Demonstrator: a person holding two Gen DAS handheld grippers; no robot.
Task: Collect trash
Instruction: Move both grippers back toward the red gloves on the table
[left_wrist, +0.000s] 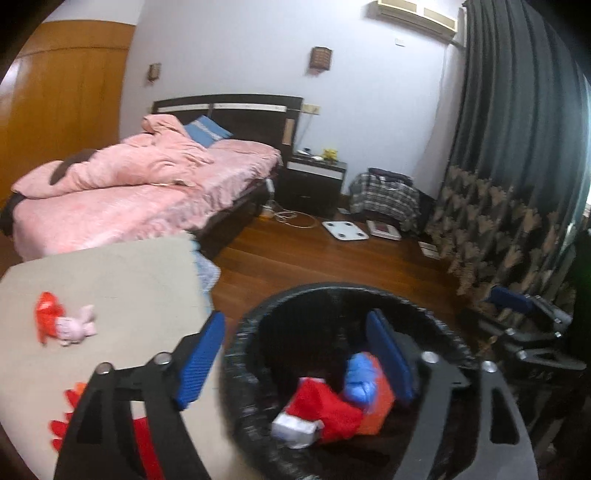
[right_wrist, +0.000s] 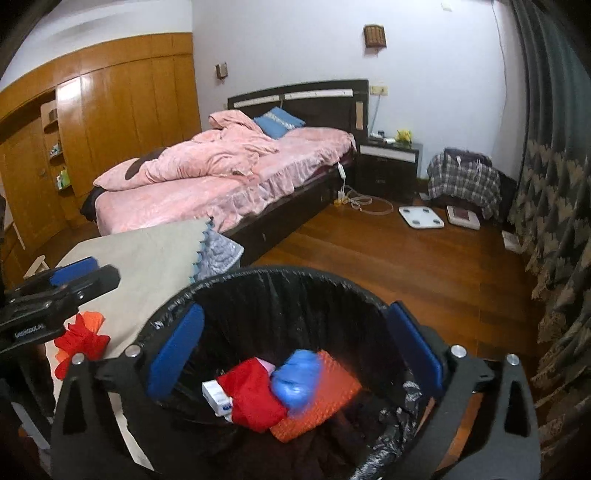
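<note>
A black-lined trash bin (left_wrist: 243, 343) (right_wrist: 369, 295) stands on the wood floor beside a beige-covered table (left_wrist: 129, 280) (right_wrist: 155, 251). In it lie a blue wad (left_wrist: 360, 380) (right_wrist: 295, 376), a red piece (left_wrist: 325, 406) (right_wrist: 255, 395), an orange piece (right_wrist: 325, 402) and a small white box (left_wrist: 295, 428) (right_wrist: 216, 397). My left gripper (left_wrist: 295, 354) is open and empty over the bin's left rim. My right gripper (right_wrist: 295, 350) is open and empty above the bin. On the table lie a red scrap with a pink toy (left_wrist: 68, 323) and red paper (left_wrist: 62, 424) (right_wrist: 83, 339).
A bed with pink bedding (left_wrist: 140, 188) (right_wrist: 221, 173) stands behind the table. A nightstand (left_wrist: 314, 177), a white scale (left_wrist: 345, 230) (right_wrist: 421, 217) and cables are on the floor farther off. Dark curtains (left_wrist: 517, 147) (right_wrist: 554, 184) hang at right.
</note>
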